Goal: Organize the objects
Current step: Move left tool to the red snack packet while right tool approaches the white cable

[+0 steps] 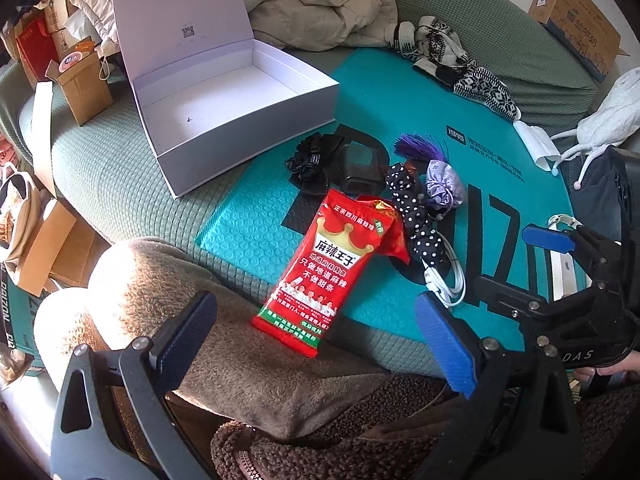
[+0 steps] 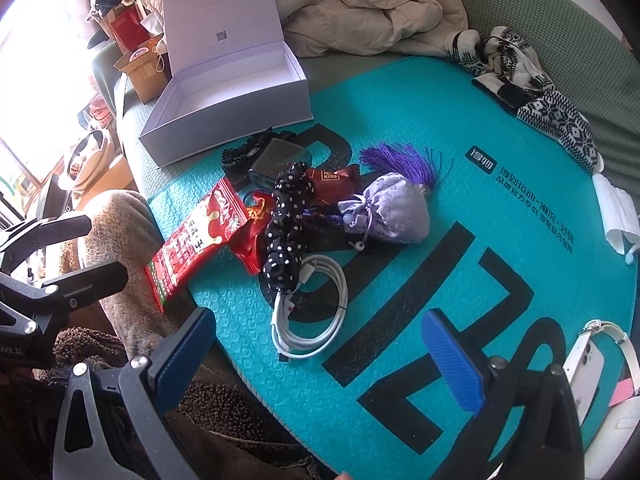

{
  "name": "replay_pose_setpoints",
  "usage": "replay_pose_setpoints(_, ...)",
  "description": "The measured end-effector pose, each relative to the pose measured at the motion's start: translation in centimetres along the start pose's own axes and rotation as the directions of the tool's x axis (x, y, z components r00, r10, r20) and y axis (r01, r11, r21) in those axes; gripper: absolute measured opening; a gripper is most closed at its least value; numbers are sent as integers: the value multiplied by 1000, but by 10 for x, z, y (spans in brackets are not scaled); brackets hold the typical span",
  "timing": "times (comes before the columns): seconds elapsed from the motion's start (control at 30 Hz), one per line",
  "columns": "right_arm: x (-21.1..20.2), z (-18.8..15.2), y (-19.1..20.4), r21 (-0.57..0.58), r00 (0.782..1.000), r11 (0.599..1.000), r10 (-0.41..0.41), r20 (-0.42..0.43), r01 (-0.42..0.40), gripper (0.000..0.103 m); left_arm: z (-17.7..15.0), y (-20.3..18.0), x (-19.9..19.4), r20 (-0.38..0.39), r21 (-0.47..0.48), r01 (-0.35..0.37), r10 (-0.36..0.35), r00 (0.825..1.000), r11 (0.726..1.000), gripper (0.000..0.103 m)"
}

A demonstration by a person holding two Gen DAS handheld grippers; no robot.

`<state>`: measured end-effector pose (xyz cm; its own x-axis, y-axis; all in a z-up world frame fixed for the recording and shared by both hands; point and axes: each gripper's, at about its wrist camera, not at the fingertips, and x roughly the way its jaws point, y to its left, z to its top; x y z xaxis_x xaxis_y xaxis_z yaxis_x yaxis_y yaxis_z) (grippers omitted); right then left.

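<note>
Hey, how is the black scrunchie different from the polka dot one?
The black scrunchie is plain, while the polka dot scrunchie is black with white dots. The black scrunchie lies near the white box; the polka dot scrunchie lies stretched out beside the red snack bag, reaching the white cable. Both rest on the teal mailer.

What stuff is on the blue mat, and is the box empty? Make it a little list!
box: white box, lid up, looks empty
snack: red snack packet, partly off the teal mat
cable: white cable, coiled
scrunchie: polka-dot scrunchie
pouch: purple pouch, tasselled
left gripper: open, holding nothing
right gripper: open, holding nothing
</note>
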<state>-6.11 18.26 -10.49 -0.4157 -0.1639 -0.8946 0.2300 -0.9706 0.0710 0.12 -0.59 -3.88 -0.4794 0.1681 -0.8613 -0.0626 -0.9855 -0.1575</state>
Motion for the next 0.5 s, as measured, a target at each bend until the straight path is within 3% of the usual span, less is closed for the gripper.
replay_pose_setpoints(0.13, 13, -2, -3, -2, 1000, 1000, 8, -19, -8, 102, 1, -2, 10, -12, 6, 8, -8, 1000, 1000, 99)
replay_pose_setpoints(0.27, 25, -3, -6, 1, 999, 1000, 16, -42, -16, 102, 2, -4, 22, -37, 29, -43, 44, 998, 999, 99)
replay_pose_setpoints(0.5, 44, -5, -11, 12, 996, 999, 39, -78, -38, 102, 6, 4, 44, -88, 9, -22, 23, 996, 1000, 99)
